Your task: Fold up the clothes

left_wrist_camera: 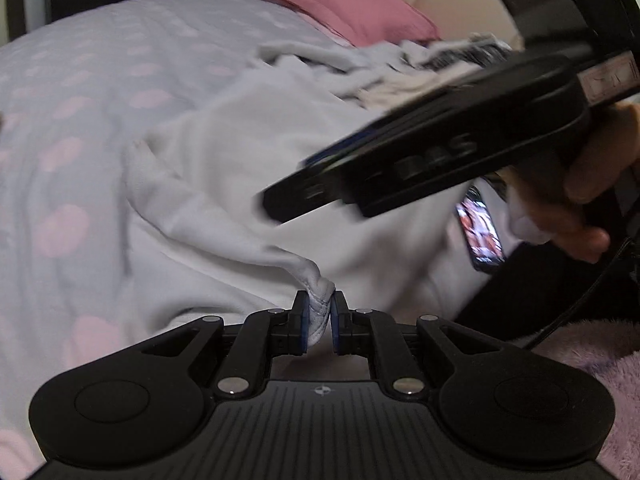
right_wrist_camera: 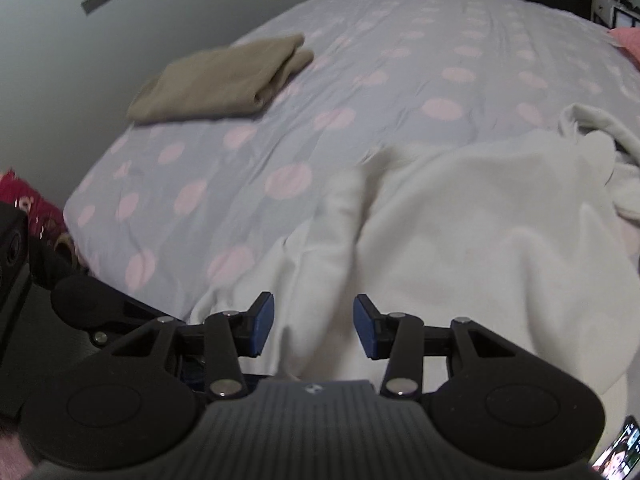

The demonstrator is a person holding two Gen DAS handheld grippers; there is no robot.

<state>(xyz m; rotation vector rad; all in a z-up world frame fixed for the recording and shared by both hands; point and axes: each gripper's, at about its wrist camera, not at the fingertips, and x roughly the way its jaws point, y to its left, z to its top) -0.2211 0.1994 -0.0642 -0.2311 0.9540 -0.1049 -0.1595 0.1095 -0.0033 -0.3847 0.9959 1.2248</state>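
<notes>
The white garment (left_wrist_camera: 224, 168) lies crumpled across the frame's middle; the left claw (left_wrist_camera: 320, 312) pinches its bunched edge, the right claw (right_wrist_camera: 314, 326) stands released.

Soft cloth against matt black plastic.
White garment (left_wrist_camera: 224, 168) fleecy and matt; dotted bedspread (right_wrist_camera: 360, 80) smooth cotton-like cloth; brown garment (right_wrist_camera: 224, 80) matt knit; grippers' (left_wrist_camera: 319, 320) pads blue, rubbery; pivot pins shiny metal; phone (left_wrist_camera: 480, 232) screen glossy.

Light: dim, even, cool indoor cast; source not visible.
Shadows: soft, faint in cloth (left_wrist_camera: 224, 168) folds.
Glare: only the lit phone (left_wrist_camera: 480, 232) screen at 4 o'clock.
Blur: other gripper (left_wrist_camera: 420, 160) smeared at 2 o'clock; bedspread (right_wrist_camera: 360, 92) soft throughout.
Distortion: fisheye bending, dark corners.
</notes>
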